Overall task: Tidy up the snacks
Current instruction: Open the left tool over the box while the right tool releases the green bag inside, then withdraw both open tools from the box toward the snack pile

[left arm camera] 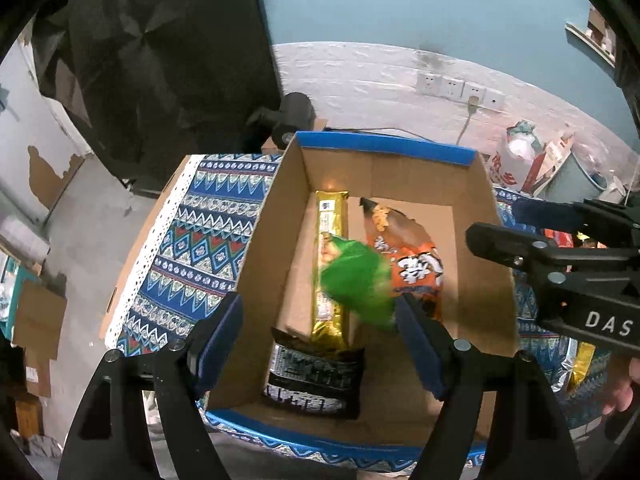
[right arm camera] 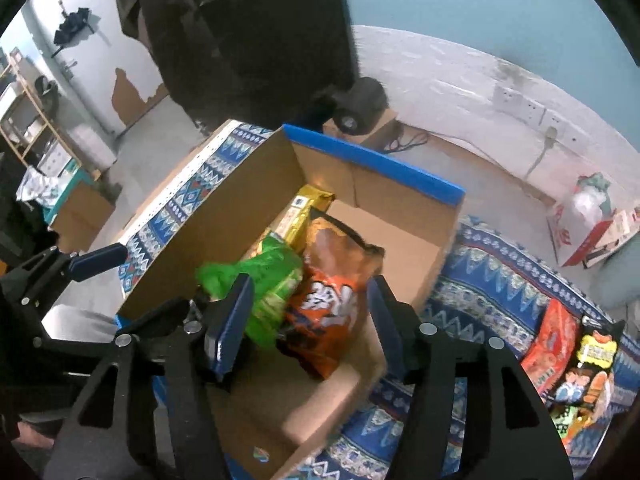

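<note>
Over the box: both claws are tilted steeply down above the open cardboard box (left arm camera: 256, 240) on the patterned surface (left arm camera: 200, 216).
Right claw (right arm camera: 308, 320): held open, nothing pressed by its pads; the green snack bag (right arm camera: 272, 280) is seen blurred just beside its left finger (right arm camera: 230, 320), loose in the box.
Left claw (left arm camera: 320, 340): held wide open, empty.
Box contents: green bag lying across a gold packet (left arm camera: 330, 248), beside an orange bag (left arm camera: 416, 268); a dark packet (left arm camera: 316, 380) is seen nearest.

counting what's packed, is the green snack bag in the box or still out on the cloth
In the box: the green bag lies inside the cardboard box, over the gold packet beside the orange bag. It looks blurred, so it may not have settled.
</note>
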Tool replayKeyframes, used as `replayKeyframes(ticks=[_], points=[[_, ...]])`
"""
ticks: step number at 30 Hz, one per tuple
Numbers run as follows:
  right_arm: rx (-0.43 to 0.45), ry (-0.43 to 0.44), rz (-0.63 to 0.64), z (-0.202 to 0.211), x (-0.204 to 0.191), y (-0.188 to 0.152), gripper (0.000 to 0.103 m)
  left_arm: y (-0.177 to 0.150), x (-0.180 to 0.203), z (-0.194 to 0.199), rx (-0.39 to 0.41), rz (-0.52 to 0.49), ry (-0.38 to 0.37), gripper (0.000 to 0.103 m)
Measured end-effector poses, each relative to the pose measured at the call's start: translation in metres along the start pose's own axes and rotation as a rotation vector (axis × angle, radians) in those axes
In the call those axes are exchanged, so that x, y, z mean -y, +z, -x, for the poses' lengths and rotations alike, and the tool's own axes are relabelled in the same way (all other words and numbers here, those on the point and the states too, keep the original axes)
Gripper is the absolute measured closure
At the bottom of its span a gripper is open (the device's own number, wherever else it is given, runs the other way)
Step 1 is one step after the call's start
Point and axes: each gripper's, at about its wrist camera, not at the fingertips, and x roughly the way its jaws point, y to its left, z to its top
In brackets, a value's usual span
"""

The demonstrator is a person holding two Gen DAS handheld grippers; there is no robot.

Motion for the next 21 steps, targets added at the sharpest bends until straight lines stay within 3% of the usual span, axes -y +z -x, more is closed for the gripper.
replayKeyframes(ticks=[12, 21], points=[[0.026, -0.118, -0.084, 0.042, 0.046, -0.023, 0.028, 0.002, 0.043, 0.012, 0.014, -0.074, -0.067, 0.023], [-0.017, -0.199, -0.179, 0.064, 0.094, -0.06, 0.028, -0.008, 0.102, 0.014, -0.014, -0.182, -0.144, 0.022]])
